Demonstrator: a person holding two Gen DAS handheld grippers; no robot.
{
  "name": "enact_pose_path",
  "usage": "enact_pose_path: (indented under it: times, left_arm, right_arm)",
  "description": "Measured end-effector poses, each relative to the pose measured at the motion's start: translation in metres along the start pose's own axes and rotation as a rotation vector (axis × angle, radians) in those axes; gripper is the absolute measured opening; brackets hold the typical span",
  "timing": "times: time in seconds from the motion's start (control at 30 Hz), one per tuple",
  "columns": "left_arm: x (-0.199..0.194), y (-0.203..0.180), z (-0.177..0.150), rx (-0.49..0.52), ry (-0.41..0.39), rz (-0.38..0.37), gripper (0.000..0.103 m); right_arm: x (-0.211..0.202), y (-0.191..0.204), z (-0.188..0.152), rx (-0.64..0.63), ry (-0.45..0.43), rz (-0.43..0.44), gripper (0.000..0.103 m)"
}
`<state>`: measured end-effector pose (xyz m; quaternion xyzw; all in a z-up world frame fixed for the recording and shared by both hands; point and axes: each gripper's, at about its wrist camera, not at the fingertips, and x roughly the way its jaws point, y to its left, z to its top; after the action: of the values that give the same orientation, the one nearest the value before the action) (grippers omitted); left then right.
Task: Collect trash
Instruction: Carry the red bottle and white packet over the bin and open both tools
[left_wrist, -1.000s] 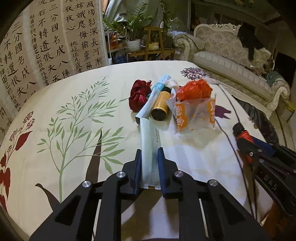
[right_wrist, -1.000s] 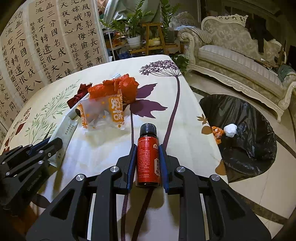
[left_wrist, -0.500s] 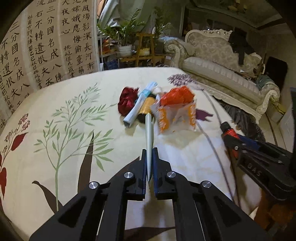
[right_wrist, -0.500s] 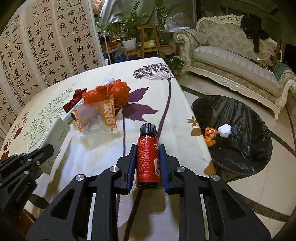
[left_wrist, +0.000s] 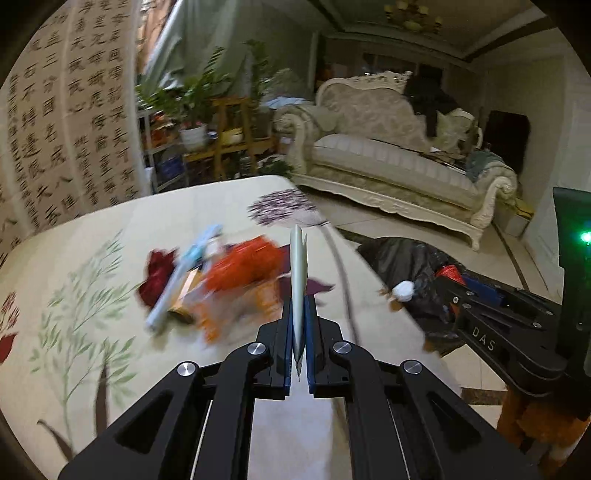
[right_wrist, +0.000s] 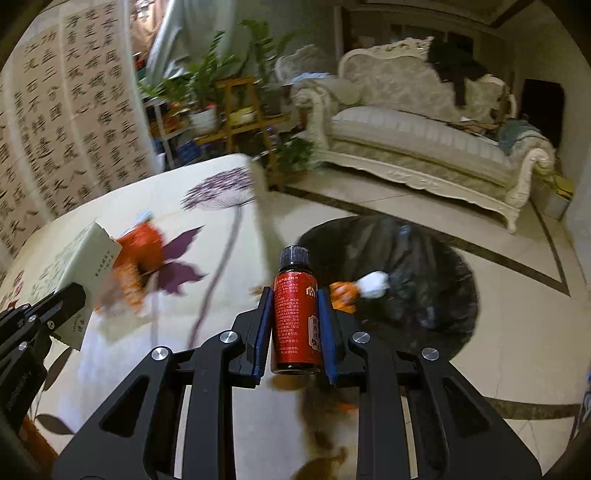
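Bottle upright, cap away, clamped in right claw; left claw pinches flattened carton edge-on, lengthwise

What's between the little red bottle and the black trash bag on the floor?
Nothing but bare floor tile and the table's edge, the right wrist view shows. The red bottle, clamped in the right gripper, is otherwise clear of the black trash bag.

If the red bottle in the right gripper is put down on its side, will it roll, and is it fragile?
The red bottle looks round and smooth, so on its side it would likely roll. Its dark neck under the black cap hints at glass, so it may break if dropped hard. The right gripper is shut on its label and holds it upright, so the grip seems firm enough.
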<state>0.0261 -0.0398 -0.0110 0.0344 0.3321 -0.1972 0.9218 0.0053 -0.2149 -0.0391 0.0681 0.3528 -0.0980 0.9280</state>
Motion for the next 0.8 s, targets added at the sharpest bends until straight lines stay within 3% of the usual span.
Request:
enact_pose_path:
  times: [0.33,0.8]
  left_arm:
    - [0.054,-0.056,0.025,0.094,0.005,-0.061,0.007]
    - [0.111,-0.095,0.044,0.171,0.064,-0.087,0.007]
  right_arm:
    - [0.023,-0.049,0.016,0.054,-0.008,-0.079,0.023]
    - [0.060,-0.075,0.024,0.091,0.013,-0.101,0.023]
